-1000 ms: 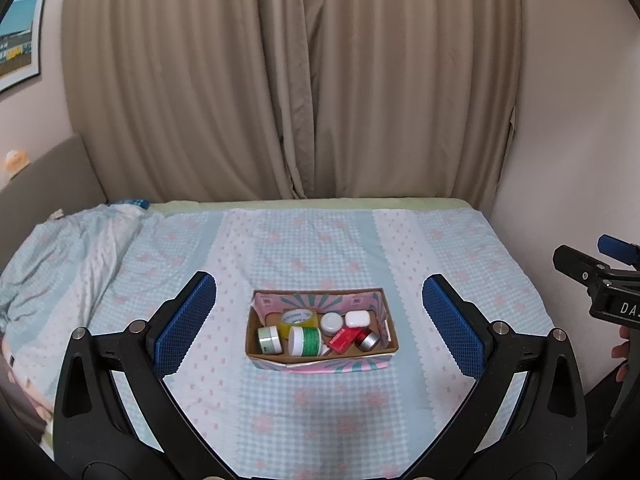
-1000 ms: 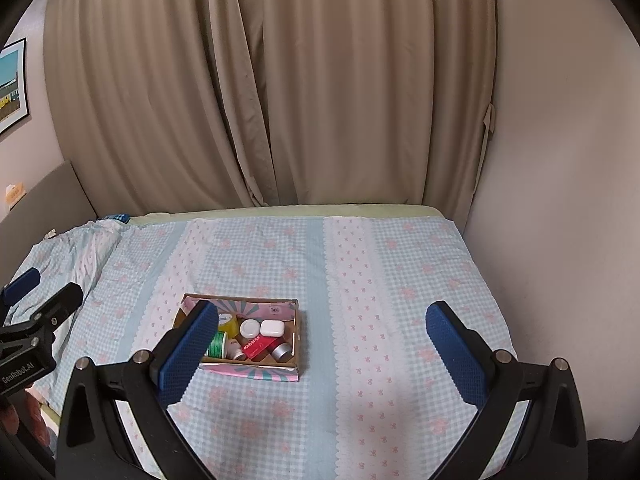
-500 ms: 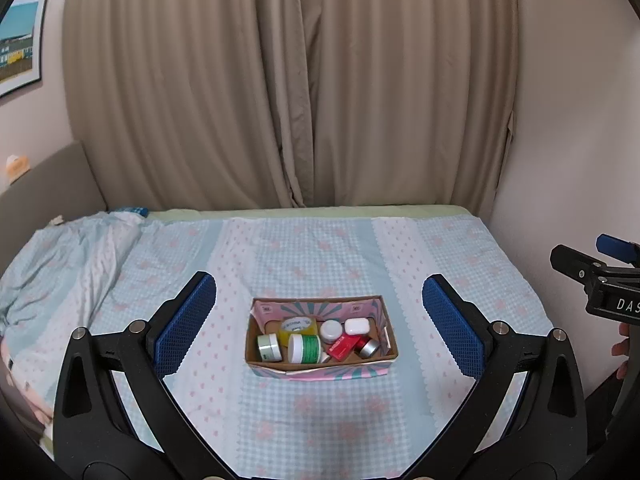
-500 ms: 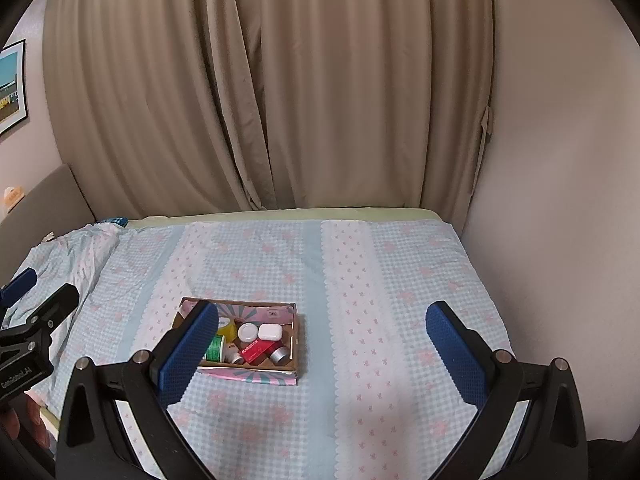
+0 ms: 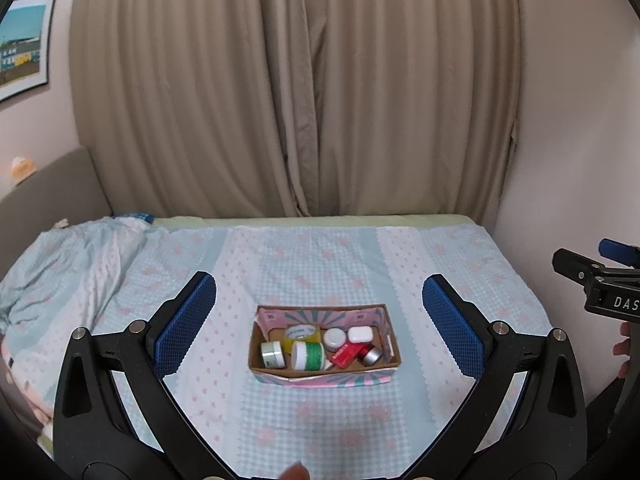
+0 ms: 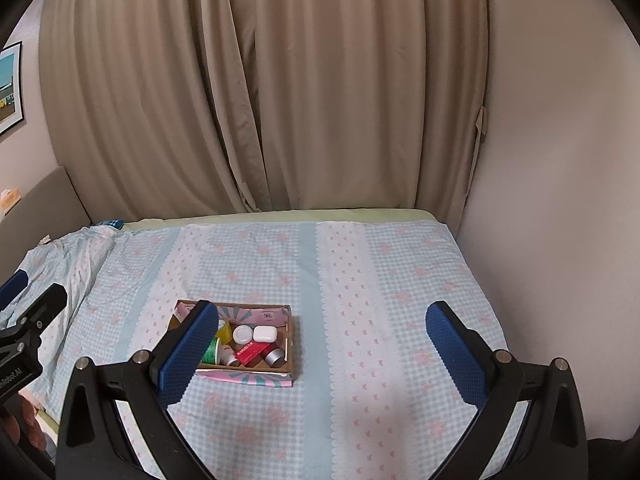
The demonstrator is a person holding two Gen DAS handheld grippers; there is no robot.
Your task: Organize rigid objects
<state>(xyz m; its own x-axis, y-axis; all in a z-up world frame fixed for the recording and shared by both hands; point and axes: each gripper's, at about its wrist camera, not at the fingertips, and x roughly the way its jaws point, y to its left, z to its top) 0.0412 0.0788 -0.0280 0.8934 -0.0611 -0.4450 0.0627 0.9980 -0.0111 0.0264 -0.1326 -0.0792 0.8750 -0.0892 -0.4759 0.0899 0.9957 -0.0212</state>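
A shallow cardboard box (image 5: 320, 308) (image 6: 291, 336) sits on the bed. Inside lie a green-labelled jar (image 5: 309, 355), a small white-and-green jar (image 5: 273, 354), a yellow tape roll (image 5: 300, 333), a round white jar (image 5: 334, 338), a white case (image 5: 360, 335) (image 6: 265, 334), a red carton (image 5: 346, 354) (image 6: 252, 352) and a silver cap (image 5: 372, 356) (image 6: 274, 356). My left gripper (image 5: 318, 286) hangs open above and short of the box. My right gripper (image 6: 322, 310) is open too, to the right of the box, and its left finger (image 6: 188, 352) hides the box's left part.
The bed carries a blue-checked sheet with pink flowers (image 5: 320, 248). A crumpled quilt (image 5: 72, 264) lies at the left. Beige curtains (image 5: 300, 100) hang behind, a wall (image 6: 560, 200) closes the right side, and a padded headboard (image 5: 48, 192) stands at the left.
Both cameras have tilted up slightly, so the box sits a little lower in the left wrist view. Both grippers stay open and nothing in the box has moved.
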